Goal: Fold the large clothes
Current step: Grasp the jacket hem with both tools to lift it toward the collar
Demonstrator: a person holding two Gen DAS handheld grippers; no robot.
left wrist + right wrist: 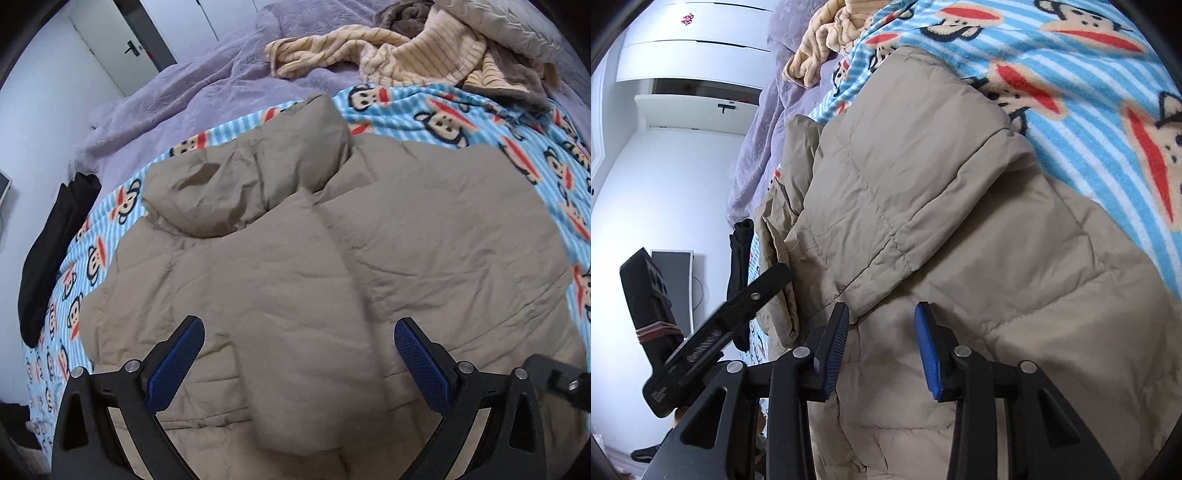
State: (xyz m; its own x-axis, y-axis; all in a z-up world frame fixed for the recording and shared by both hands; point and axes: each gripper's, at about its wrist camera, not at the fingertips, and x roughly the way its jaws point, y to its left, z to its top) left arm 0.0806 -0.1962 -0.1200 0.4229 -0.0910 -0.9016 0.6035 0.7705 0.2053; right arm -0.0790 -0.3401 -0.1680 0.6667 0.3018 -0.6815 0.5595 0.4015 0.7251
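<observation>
**Jacket spread on the bed, both claws apart above it**

Bed [207,74] comes first — a purple cover at the far side, and over it a blue striped blanket [480,122] printed with monkey faces. On that blanket lies the tan puffer jacket [424,229], its hood [236,184] bunched at the far end and one sleeve [306,350] folded in across the body. A heap of cream striped clothes [406,51] sits beyond the jacket on the cover; a black garment [51,258] lies along the bed's left edge. The left claw [299,363] hangs over the sleeve, fingers wide apart, gripping nothing. The right claw [882,350] is also apart — its blue pads [929,354] sit close above the jacket fabric.
</observation>
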